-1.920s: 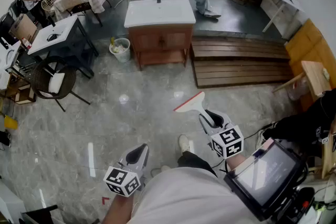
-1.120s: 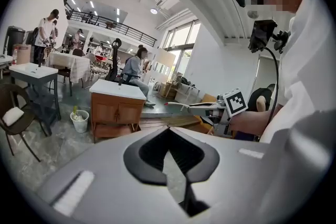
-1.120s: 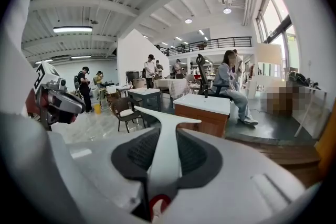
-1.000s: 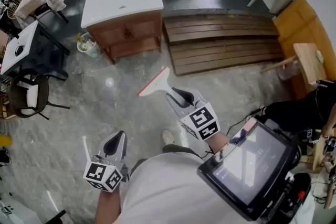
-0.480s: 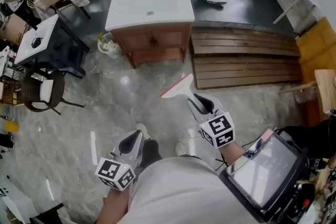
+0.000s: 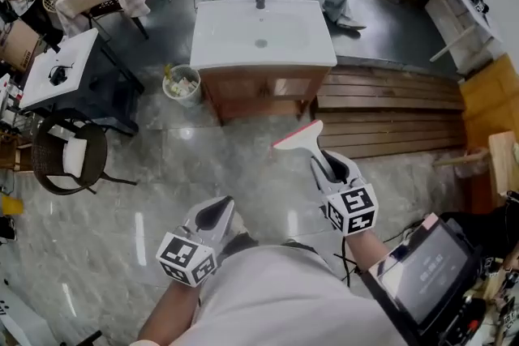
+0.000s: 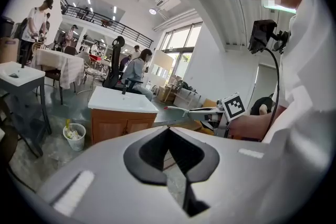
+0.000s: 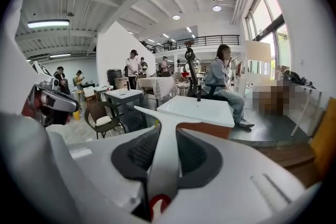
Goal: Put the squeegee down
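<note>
White squeegee [image 6: 307,142], seemingly red-edged

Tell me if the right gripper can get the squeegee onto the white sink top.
Probably yes: the right gripper holds the squeegee just short of the sink top, which looks mostly bare, and nothing stands between.

White shirt [image 6: 280,300], checker-marked gripper cubes [image 6: 351,211] [image 6: 186,258]

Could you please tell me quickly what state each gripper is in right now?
Left gripper: closed, empty.
Right gripper: closed on the handle of the white plastic squeegee with a red blade edge.
</note>
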`<state>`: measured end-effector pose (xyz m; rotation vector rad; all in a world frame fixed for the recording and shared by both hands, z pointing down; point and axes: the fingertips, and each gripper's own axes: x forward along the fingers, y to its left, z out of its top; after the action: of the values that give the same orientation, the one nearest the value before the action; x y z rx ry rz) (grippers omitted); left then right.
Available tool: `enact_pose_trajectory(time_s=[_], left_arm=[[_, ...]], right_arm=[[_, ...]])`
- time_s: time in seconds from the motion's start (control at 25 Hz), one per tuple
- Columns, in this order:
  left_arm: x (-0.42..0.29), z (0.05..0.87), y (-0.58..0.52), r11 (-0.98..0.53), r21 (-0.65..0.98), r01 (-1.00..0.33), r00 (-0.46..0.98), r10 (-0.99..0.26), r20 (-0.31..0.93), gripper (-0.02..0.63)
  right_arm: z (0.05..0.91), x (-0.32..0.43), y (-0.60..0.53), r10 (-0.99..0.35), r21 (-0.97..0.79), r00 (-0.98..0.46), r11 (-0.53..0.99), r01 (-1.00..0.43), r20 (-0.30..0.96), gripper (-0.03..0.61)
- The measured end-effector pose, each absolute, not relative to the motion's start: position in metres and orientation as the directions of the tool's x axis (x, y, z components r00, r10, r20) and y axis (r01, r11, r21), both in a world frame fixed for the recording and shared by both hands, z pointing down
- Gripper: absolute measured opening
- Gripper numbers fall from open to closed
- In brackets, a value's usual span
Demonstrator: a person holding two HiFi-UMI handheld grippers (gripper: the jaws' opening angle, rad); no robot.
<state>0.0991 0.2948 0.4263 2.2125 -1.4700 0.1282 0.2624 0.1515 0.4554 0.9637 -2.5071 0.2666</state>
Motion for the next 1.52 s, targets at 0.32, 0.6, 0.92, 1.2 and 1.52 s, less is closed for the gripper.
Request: enact_pose_trajectory(time_s=[0.32, 0.6, 0.92, 1.2, 1.52], left_arm=[[-0.014, 0.433, 0.263, -0.35, 0.331, -0.876, 0.456, -0.823, 0.338, 0.008], [-0.065, 0.443, 0.233, -0.314, 0.356, -0.88, 0.429, -0.846, 0.315, 0.008], [-0.108, 0.446, 0.157, -0.23, 0.332, -0.915, 0.343, -0.877, 0.337, 0.008], [-0.135, 0.431, 0.048, -0.19, 0.309, -0.932, 0.299, -0.884, 0.359, 0.008], [-0.159, 0.414, -0.054, -0.135, 0.267, -0.954, 0.23, -0.901, 0.367, 0.008]], right_arm=[[0.45, 0.16, 0.109, -0.629, -0.037, -0.624, 0.69, -0.723, 0.463, 0.104], [0.454, 0.105, 0.066, -0.621, -0.012, -0.627, 0.706, -0.708, 0.47, 0.103], [0.469, 0.043, -0.034, -0.58, -0.035, -0.68, 0.749, -0.662, 0.448, 0.104], [0.483, -0.01, -0.145, -0.542, -0.073, -0.71, 0.77, -0.634, 0.45, 0.104], [0.5, -0.052, -0.237, -0.508, -0.108, -0.739, 0.788, -0.606, 0.442, 0.104]])
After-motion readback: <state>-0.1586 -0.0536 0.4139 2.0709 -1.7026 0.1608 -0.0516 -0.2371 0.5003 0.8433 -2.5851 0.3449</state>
